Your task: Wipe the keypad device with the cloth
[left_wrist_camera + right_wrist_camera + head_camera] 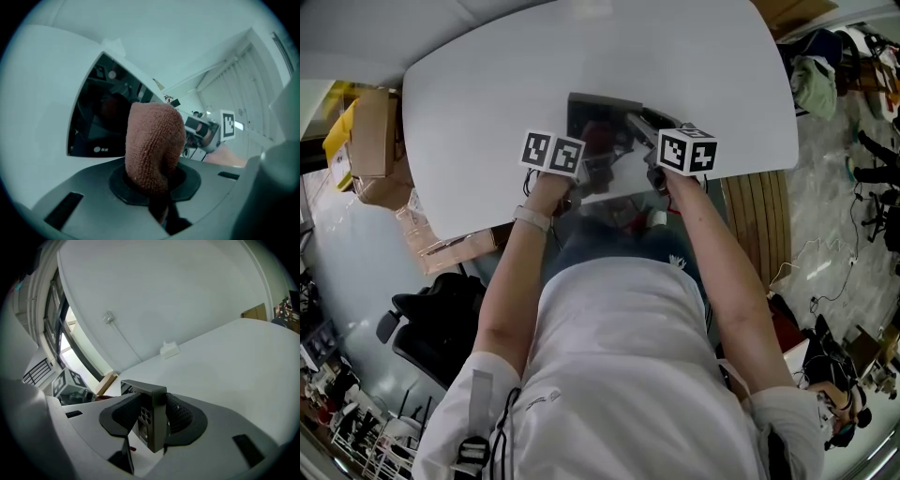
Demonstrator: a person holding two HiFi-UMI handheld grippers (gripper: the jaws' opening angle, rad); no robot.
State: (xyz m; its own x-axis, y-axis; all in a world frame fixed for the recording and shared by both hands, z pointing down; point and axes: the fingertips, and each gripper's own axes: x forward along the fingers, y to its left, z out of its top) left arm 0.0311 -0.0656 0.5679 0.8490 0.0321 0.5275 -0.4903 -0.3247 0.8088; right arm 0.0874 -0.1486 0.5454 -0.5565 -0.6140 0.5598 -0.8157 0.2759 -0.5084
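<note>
Keypad device was clamped in your right gripper, brown cloth pinched tight in your left gripper, white worktop behind

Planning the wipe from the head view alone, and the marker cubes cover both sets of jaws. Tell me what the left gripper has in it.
Observer: The left gripper is shut on a reddish-brown cloth, which bunches up above the jaws in the left gripper view.
Operator: Now give me the right one.
Observer: The right gripper is clamped on the dark grey keypad device, gripped by its edge, with small round buttons showing on one face.
Operator: Report whether the cloth is on the device.
Observer: In the left gripper view the cloth stands in front of a glossy black panel. I cannot tell whether they touch.
</note>
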